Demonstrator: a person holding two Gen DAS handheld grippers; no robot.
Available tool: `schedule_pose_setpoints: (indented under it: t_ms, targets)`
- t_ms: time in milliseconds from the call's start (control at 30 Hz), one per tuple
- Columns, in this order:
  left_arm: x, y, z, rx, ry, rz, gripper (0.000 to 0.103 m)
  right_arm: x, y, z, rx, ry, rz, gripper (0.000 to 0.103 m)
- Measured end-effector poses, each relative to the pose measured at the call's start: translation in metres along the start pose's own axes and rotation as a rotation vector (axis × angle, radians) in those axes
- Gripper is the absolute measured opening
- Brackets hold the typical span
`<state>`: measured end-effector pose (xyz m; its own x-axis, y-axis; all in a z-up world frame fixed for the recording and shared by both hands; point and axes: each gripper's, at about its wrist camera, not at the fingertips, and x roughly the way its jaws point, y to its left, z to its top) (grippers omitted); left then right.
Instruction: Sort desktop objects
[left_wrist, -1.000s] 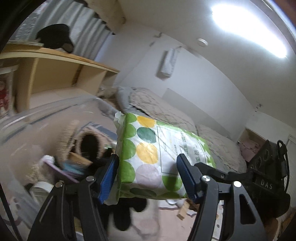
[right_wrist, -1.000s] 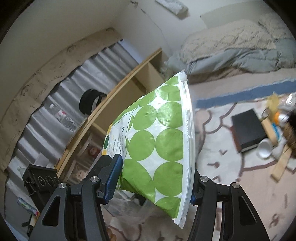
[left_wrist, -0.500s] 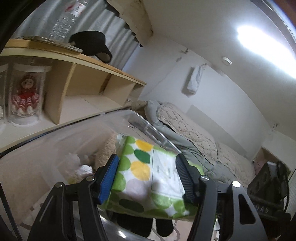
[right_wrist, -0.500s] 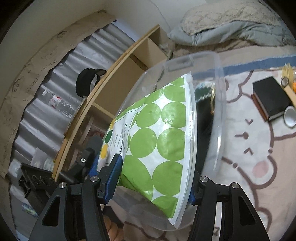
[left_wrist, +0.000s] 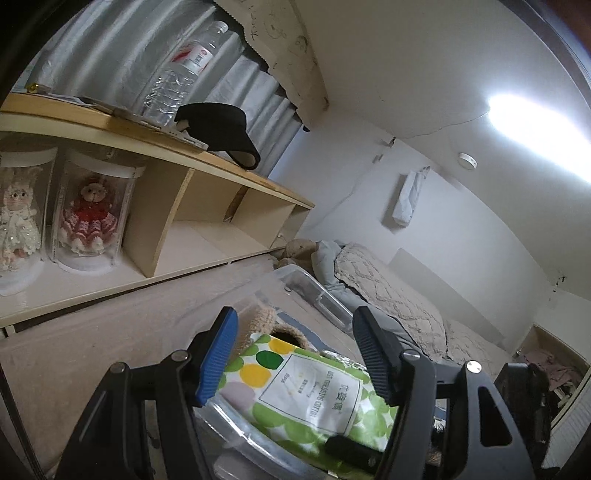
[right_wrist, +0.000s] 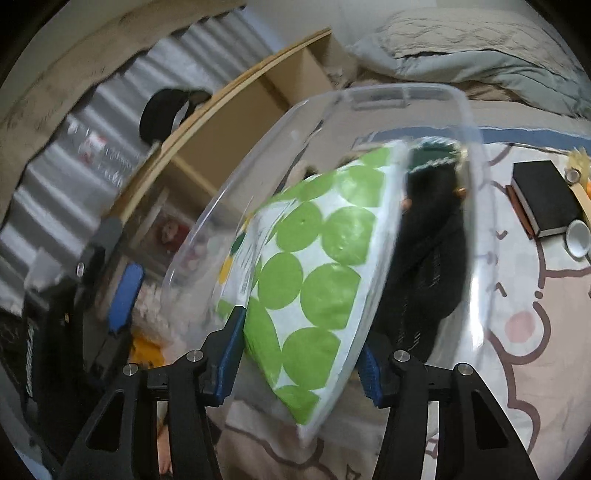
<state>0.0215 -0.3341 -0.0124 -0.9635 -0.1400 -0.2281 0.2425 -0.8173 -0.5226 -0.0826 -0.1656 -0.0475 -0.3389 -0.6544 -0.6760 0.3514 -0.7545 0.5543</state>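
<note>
A soft pack printed with green and yellow dots (right_wrist: 314, 273) hangs inside a clear plastic bin (right_wrist: 406, 88). My right gripper (right_wrist: 303, 336) has a pad on each face of the pack's lower end, and its jaws are closing on it. My left gripper (left_wrist: 294, 321) hovers over the bin (left_wrist: 317, 291). The pack (left_wrist: 306, 384) lies below its fingers, and neither pad presses on it. In the right wrist view, a blue pad (right_wrist: 125, 295) of the left gripper stands clear of the pack, outside the bin wall.
A black garment (right_wrist: 424, 258) and a fuzzy woven thing (left_wrist: 266, 321) lie in the bin. A wooden shelf (left_wrist: 221, 173) holds two cased dolls (left_wrist: 88, 218), a water bottle (left_wrist: 177, 70) and a black cap (left_wrist: 221, 133). A black book (right_wrist: 543, 199) and a white cup (right_wrist: 578, 236) lie on the rug. A bed (left_wrist: 388, 288) stands behind.
The pack has gone down from the air into the clear bin, carried by the right gripper. The left gripper has come off the pack and now looks toward the shelf.
</note>
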Motion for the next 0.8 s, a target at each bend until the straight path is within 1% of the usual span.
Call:
schedule_pose_setpoints:
  t_ms: [67,167,233,267,367,433,467,500,533,600,667,733,800]
  targets:
    - [-0.001,0.002,0.000,0.003,0.000,0.012,0.064,-0.005,0.004,-0.001,-0.017,0.026,-0.014,0.056]
    - [-0.001,0.008,0.000,-0.005,0.001,0.021,0.064,-0.018,0.004,-0.002,-0.043,0.045,-0.077,0.057]
    - [0.001,0.011,0.001,-0.016,0.005,0.019,0.064,-0.030,0.000,-0.004,-0.053,0.053,-0.123,0.060]
    - [0.001,0.013,0.001,-0.022,0.007,0.018,0.064,-0.036,-0.003,-0.005,-0.057,0.044,-0.132,0.063]
    - [0.001,0.014,0.001,-0.026,0.009,0.016,0.064,-0.062,-0.008,-0.004,-0.086,-0.028,-0.160,0.063]
    - [0.001,0.014,0.001,-0.029,0.009,0.016,0.064,-0.076,-0.009,0.000,-0.106,-0.080,-0.157,0.062]
    - [0.000,0.015,0.001,-0.031,0.010,0.016,0.064,-0.080,-0.009,0.004,-0.112,-0.102,-0.150,0.059]
    - [0.000,0.015,0.001,-0.032,0.011,0.015,0.064,-0.082,-0.009,0.008,-0.114,-0.114,-0.142,0.045]
    - [0.000,0.015,0.000,-0.031,0.012,0.017,0.064,-0.080,-0.010,0.012,-0.115,-0.114,-0.147,0.040]
    - [0.000,0.015,0.000,-0.025,0.015,0.026,0.065,-0.067,-0.011,0.020,-0.118,-0.083,-0.165,0.028]
    - [0.000,0.015,0.000,-0.020,0.013,0.040,0.064,-0.049,-0.012,0.023,-0.123,-0.030,-0.181,0.025]
    - [-0.001,0.017,0.000,-0.019,0.011,0.047,0.064,-0.030,-0.012,0.023,-0.136,0.022,-0.185,0.025]
    - [-0.002,0.018,0.001,-0.021,0.009,0.050,0.064,-0.013,-0.006,0.024,-0.180,0.038,-0.214,0.024]
